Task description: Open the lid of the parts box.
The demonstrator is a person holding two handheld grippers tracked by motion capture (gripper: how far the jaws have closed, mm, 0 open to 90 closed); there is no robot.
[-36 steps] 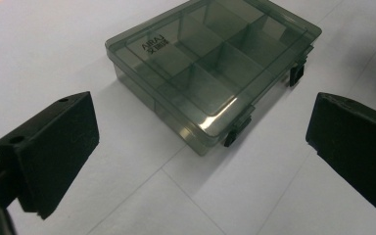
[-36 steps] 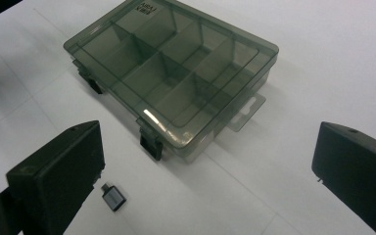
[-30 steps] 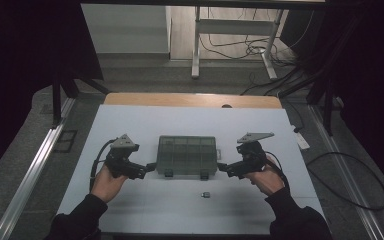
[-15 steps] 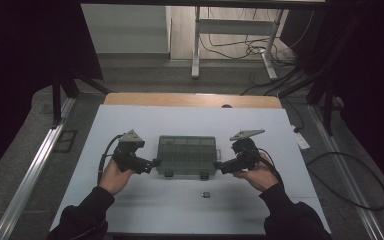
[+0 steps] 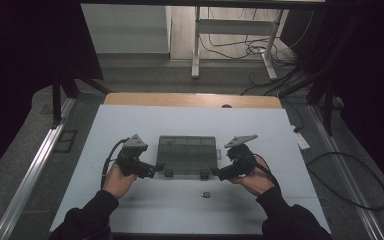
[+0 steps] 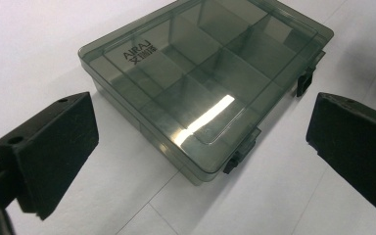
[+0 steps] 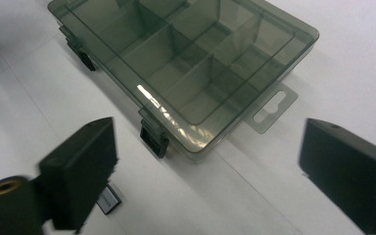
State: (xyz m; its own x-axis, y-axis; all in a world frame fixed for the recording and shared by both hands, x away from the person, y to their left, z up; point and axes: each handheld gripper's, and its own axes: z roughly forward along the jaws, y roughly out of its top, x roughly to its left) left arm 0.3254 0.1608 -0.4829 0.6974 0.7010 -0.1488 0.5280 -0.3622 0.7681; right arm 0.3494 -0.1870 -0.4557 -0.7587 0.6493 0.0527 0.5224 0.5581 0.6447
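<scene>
A dark translucent compartment box [image 5: 187, 156] lies flat on the white table [image 5: 130, 125] with its lid down. My left gripper [image 5: 157, 169] is at its front left corner, open. In the left gripper view the box [image 6: 200, 83] lies ahead between the wide jaws of that gripper [image 6: 200, 127], untouched. My right gripper [image 5: 217, 174] is at the front right corner. Its jaws have just been closing a little. In the right gripper view the box's [image 7: 186, 63] latch [image 7: 154, 137] lies ahead of that gripper [image 7: 205, 147], and the pads touch nothing.
A small dark card-like piece [image 5: 206, 194] lies on the table in front of the box, beside my right gripper's left jaw [image 7: 108, 199]. A hang tab [image 7: 271, 105] sticks out from the box's side. A wooden strip [image 5: 190, 100] edges the table's far side.
Both grippers have edged slightly inward to the box's front corners. The box and the small piece have not moved.
</scene>
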